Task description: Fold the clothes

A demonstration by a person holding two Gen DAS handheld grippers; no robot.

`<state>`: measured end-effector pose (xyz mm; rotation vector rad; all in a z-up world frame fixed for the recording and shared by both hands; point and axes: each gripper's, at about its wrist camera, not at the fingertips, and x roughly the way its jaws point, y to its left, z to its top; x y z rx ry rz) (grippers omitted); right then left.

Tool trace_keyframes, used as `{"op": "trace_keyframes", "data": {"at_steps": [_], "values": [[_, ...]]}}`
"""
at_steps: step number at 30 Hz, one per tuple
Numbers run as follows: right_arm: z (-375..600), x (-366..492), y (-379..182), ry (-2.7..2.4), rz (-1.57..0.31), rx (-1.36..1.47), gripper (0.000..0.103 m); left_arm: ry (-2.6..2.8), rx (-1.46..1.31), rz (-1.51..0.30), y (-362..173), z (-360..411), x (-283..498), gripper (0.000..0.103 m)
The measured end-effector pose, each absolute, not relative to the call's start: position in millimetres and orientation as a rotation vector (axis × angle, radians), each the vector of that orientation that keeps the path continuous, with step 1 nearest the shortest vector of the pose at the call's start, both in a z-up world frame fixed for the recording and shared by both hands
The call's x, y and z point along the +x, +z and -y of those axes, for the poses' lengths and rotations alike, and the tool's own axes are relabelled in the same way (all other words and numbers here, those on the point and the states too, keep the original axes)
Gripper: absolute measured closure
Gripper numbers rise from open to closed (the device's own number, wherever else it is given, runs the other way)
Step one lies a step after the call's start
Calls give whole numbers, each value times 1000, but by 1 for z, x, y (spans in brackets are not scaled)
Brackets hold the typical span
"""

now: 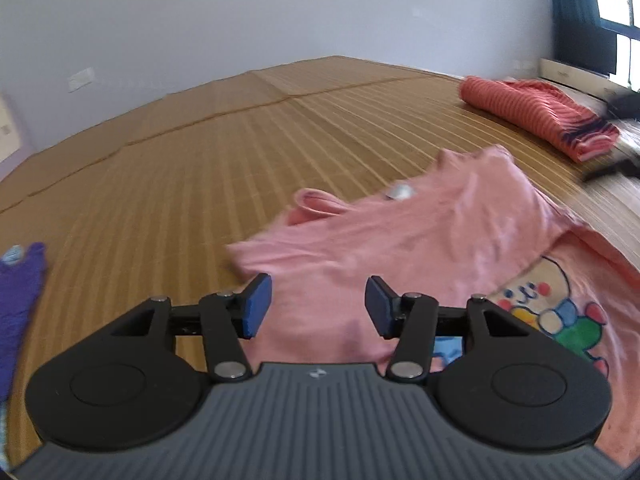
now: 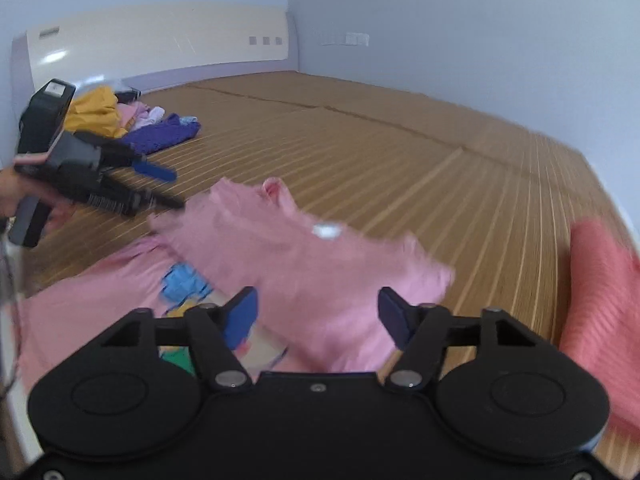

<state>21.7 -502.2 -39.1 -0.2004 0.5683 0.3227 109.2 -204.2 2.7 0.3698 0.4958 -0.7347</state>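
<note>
While its upper half lies doubled over the lower, a pink T-shirt rests on a woven bamboo mat, its cartoon print only partly showing from under the fold and cut off by the gripper bodies in both views. A small white neck label shows on the folded-over cloth; motion blur makes its wording unreadable. The left gripper hovers just above the shirt with its blue pads spread apart and nothing between them. The right gripper likewise stands open over the near edge of the fold, gripping nothing. In the right wrist view the left gripper appears from the side, held by a hand largely cropped at the frame's edge. Near the mat's far side lies a folded orange-red striped garment, blurred in the right view. A purple knitted garment sits by a heap of yellow and pale clothes near the cream headboard. A window is clipped at the corner.
</note>
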Motion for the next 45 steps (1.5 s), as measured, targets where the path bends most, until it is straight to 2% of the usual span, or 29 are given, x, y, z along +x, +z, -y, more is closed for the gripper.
{"op": "trace_keyframes", "data": {"at_steps": [3, 8, 13, 15, 16, 19, 25, 27, 28, 29, 30, 31, 33, 36, 39, 41, 44, 45], "values": [[487, 57, -41, 342, -549, -297, 42, -736, 385, -479, -8, 207, 104, 45], [459, 117, -62, 436, -686, -409, 61, -837, 356, -515, -14, 205, 98, 45], [450, 142, -85, 456, -797, -425, 61, -813, 394, -520, -22, 204, 95, 45], [452, 142, -87, 441, -802, -430, 78, -808, 378, -545, -24, 203, 99, 45], [454, 140, -84, 427, -809, -417, 95, -805, 371, -557, -25, 202, 101, 44], [458, 133, -75, 372, -792, -442, 99, -798, 388, -577, -28, 203, 103, 42], [476, 132, -53, 204, -724, -501, 100, -797, 372, -579, -29, 199, 105, 41], [480, 131, -51, 197, -714, -461, 97, -797, 373, -580, -29, 198, 106, 41], [482, 129, -51, 196, -713, -441, 86, -796, 372, -580, -29, 198, 106, 41], [483, 126, -52, 231, -718, -418, 69, -796, 371, -581, -30, 198, 106, 41], [483, 123, -54, 282, -729, -399, 62, -795, 371, -582, -30, 199, 106, 41], [482, 119, -55, 319, -736, -398, 56, -795, 373, -580, -30, 199, 105, 41], [476, 118, -58, 331, -735, -444, 56, -795, 379, -577, -29, 200, 106, 41], [466, 122, -63, 338, -729, -484, 57, -793, 376, -578, -30, 200, 106, 40], [459, 128, -71, 382, -745, -457, 68, -794, 378, -574, -30, 200, 107, 40], [452, 131, -79, 397, -753, -473, 87, -794, 385, -571, -30, 200, 106, 39], [449, 129, -87, 381, -749, -488, 100, -795, 398, -566, -30, 201, 104, 39], [448, 127, -87, 360, -735, -501, 100, -795, 401, -566, -30, 201, 104, 39]]}}
